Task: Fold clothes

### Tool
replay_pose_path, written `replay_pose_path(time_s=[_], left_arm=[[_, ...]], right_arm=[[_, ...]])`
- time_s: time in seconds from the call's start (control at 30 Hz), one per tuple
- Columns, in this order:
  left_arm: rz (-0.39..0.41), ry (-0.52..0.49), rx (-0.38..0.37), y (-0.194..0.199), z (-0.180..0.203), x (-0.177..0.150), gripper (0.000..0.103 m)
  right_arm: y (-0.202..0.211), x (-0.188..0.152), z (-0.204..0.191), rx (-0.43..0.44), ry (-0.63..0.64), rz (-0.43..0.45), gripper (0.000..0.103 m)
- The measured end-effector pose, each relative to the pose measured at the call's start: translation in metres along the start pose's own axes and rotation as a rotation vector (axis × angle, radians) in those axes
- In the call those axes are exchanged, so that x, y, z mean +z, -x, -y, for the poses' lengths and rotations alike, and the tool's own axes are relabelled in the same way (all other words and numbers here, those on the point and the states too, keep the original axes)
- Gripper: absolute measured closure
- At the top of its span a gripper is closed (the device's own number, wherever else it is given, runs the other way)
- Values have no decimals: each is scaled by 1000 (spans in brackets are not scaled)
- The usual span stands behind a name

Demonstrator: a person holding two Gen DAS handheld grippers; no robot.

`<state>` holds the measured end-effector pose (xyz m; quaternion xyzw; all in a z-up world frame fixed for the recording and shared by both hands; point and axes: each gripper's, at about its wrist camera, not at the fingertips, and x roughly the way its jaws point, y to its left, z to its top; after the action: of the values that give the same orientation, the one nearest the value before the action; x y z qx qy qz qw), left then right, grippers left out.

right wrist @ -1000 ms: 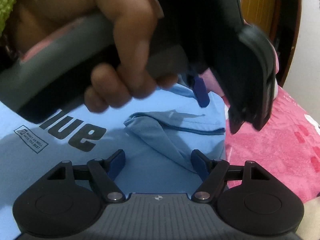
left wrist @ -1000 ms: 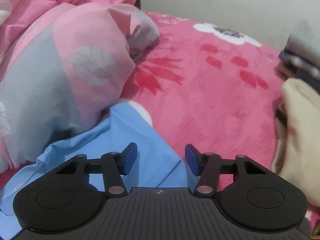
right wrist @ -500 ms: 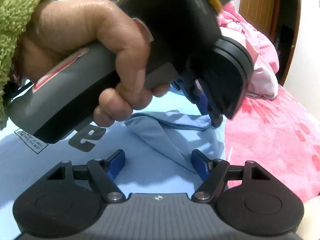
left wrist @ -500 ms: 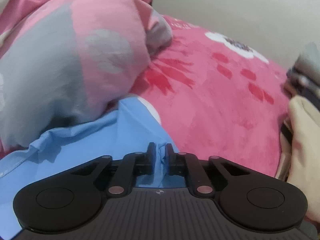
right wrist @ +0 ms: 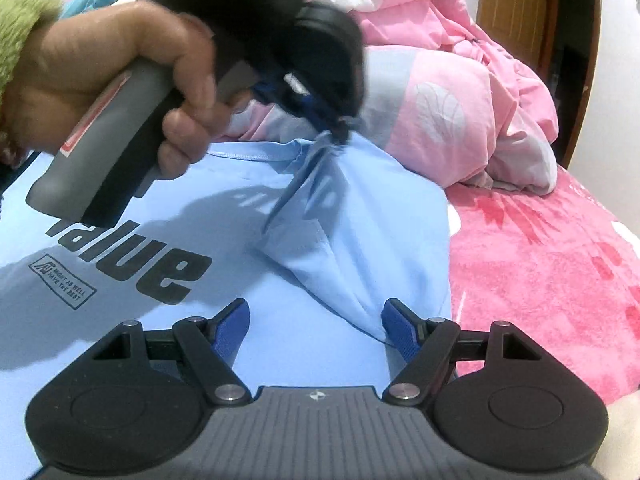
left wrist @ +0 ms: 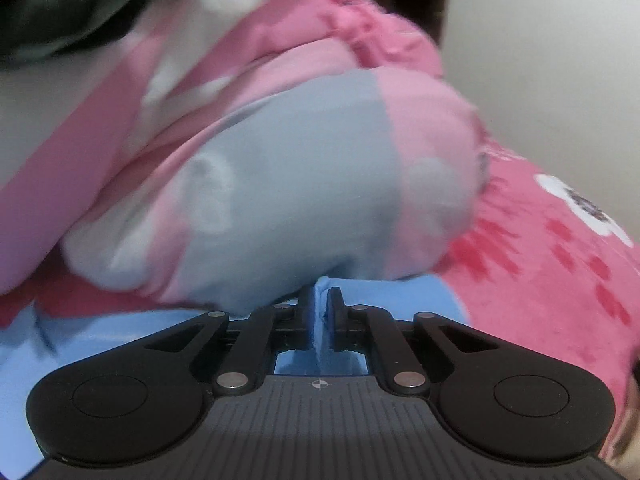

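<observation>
Left gripper (right wrist: 340, 130) clamped on light blue T-shirt (right wrist: 360, 248) sleeve, fabric lifted off pink bedspread (right wrist: 540, 280); right gripper (right wrist: 316, 326) wide open, empty, over shirt near bedspread's pink quilt (right wrist: 460, 112)

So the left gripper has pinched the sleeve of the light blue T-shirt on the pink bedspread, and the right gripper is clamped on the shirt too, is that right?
Not quite. The right gripper is open, holding nothing, as the right wrist view shows. The rest stands: the left gripper pinches the sleeve of the light blue T-shirt on the pink bedspread.
</observation>
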<state>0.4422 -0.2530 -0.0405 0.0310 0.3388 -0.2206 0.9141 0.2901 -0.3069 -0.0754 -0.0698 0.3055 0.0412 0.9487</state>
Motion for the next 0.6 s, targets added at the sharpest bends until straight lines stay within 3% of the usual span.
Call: replay_pose_path(time_s=[0.17,0.27,0.37,0.47,0.6], left_arm=[[-32,46,49,3,-22,-4,65],[10,83,72,22,-38,-7,63],[54,48,-6,51,-40,-15,63],[83,-108,-122,74,-26,-31,63],[75,-351,-201,81,4,-61,63]], right_arm=[[-1,3,8,25,-28,0,26],[3,6,26,119,-132,20,24],[16,4,57,234,-335,74,24],[24,4,86,287,-504,150,24],[41,0,105,148,-608,288,25]])
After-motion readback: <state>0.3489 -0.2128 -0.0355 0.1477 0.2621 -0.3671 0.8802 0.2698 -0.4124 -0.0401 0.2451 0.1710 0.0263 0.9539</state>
